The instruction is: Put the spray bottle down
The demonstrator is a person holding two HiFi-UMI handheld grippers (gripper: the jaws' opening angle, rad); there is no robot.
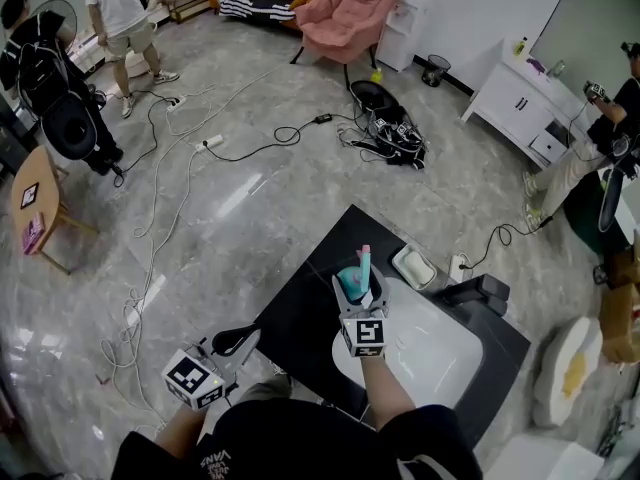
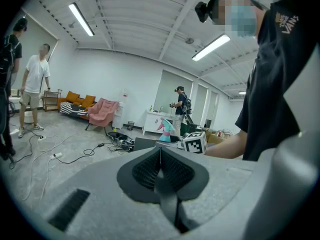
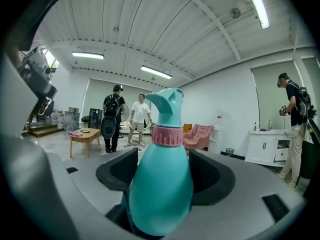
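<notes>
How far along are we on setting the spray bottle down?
Done: the spray bottle is upright over the black table, beside the white basin. In hand: the right tongs stand wide around its body, pads apparently not pressing. Left: whether its base rests on the table cannot be seen, so confirm that, then draw the tongs back clear. The left tongs are shut and empty.
</notes>
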